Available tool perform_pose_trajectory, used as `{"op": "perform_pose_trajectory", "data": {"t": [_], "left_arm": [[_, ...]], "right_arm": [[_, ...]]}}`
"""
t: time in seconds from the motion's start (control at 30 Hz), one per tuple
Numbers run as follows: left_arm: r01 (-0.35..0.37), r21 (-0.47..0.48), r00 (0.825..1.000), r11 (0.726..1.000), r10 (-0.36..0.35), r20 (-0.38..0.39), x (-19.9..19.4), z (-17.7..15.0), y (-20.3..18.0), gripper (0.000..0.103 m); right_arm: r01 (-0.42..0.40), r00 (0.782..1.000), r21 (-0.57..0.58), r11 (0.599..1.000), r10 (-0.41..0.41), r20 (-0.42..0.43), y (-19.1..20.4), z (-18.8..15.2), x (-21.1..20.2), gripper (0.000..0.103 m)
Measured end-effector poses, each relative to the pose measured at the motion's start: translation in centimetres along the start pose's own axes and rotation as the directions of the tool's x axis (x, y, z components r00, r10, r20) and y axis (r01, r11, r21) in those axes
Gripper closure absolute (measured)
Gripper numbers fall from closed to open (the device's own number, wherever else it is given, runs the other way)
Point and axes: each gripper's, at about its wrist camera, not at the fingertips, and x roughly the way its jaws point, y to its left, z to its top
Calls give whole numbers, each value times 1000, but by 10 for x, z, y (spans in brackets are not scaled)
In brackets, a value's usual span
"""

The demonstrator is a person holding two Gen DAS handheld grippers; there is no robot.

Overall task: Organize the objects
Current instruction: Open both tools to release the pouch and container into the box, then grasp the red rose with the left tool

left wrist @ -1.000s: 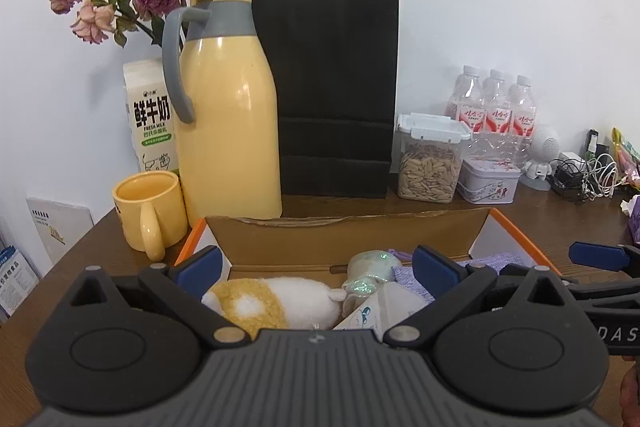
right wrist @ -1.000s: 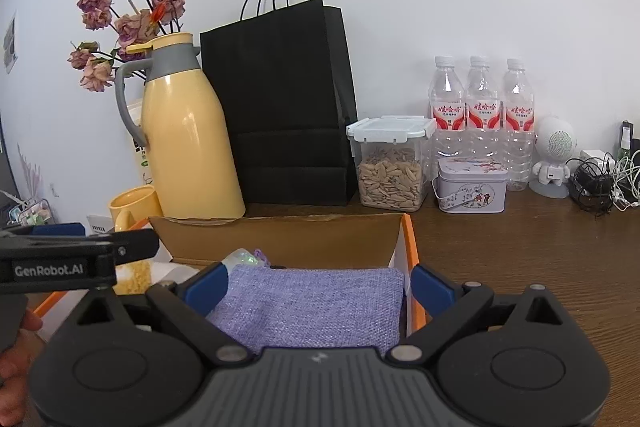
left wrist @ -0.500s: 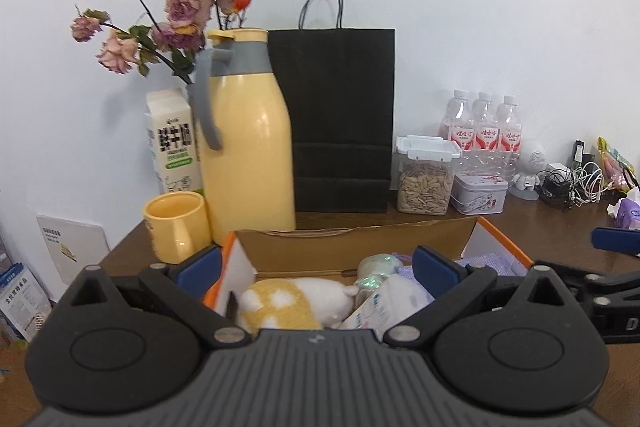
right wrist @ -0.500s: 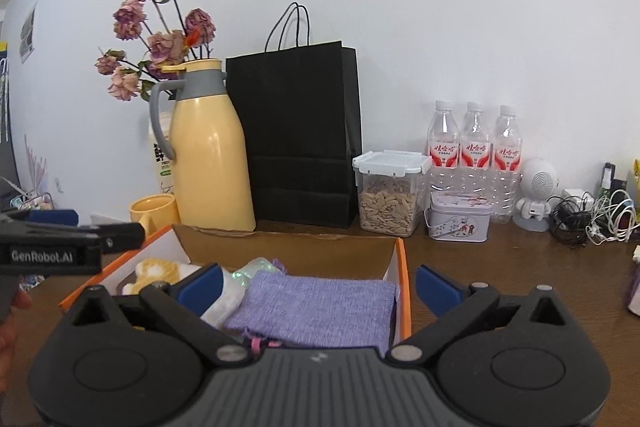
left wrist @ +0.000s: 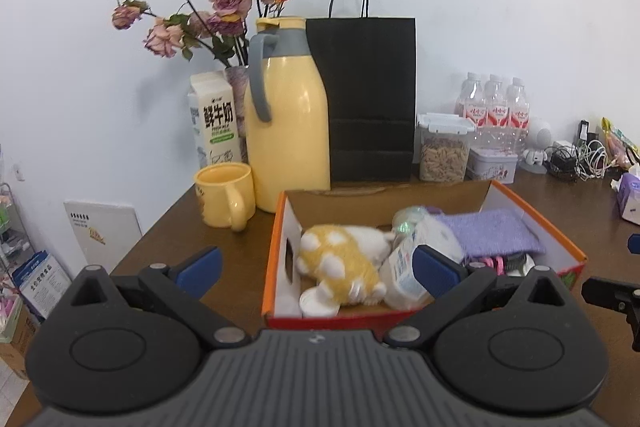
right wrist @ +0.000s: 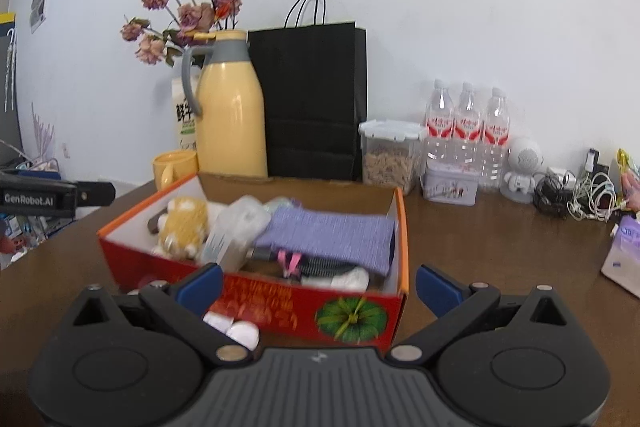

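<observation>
An open orange and red cardboard box (left wrist: 276, 239) (right wrist: 344, 311) stands on the brown table. It holds a yellow and white plush toy (left wrist: 340, 263) (right wrist: 184, 223), a white bottle (left wrist: 400, 275), a purple knitted pouch (left wrist: 492, 235) (right wrist: 328, 235) and small dark items. My left gripper (left wrist: 316, 267) is open and empty, near the box's front left corner. My right gripper (right wrist: 318, 285) is open and empty, in front of the box. Two small white round things (right wrist: 236, 329) lie on the table by the box front.
Behind the box stand a yellow thermos jug (left wrist: 284, 123), a yellow mug (left wrist: 226, 195), a milk carton (left wrist: 214, 123), a black paper bag (left wrist: 368, 99), a snack jar (left wrist: 444, 151), water bottles (right wrist: 464, 123), a tin (right wrist: 450, 185) and cables (right wrist: 576, 191). A tissue pack (right wrist: 624, 255) lies right.
Both grippers have pulled back and up from the box; the whole box and its red front now show. Both stay open and empty.
</observation>
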Motion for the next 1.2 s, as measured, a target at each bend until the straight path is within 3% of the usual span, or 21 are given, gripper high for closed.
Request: {"op": "perform_pose_trajectory", "data": {"t": [0.5,0.87,1.2], "left_arm": [[51,18,991,999,-48,-123,-22,-49,-1,0],[79,5,978,997,-76,-196,-34,-71,-6,0],[132,12,954,991,-123,-273,-39,-92,-19,0]], "right_arm": [[-8,992,5,1000,9,-128,18,-49,-16,0],[-11,989,7,1000,12,-150,23,-59,-27,0],[-3,985,12,1000,5,-171,23,-70,-32,0]]}}
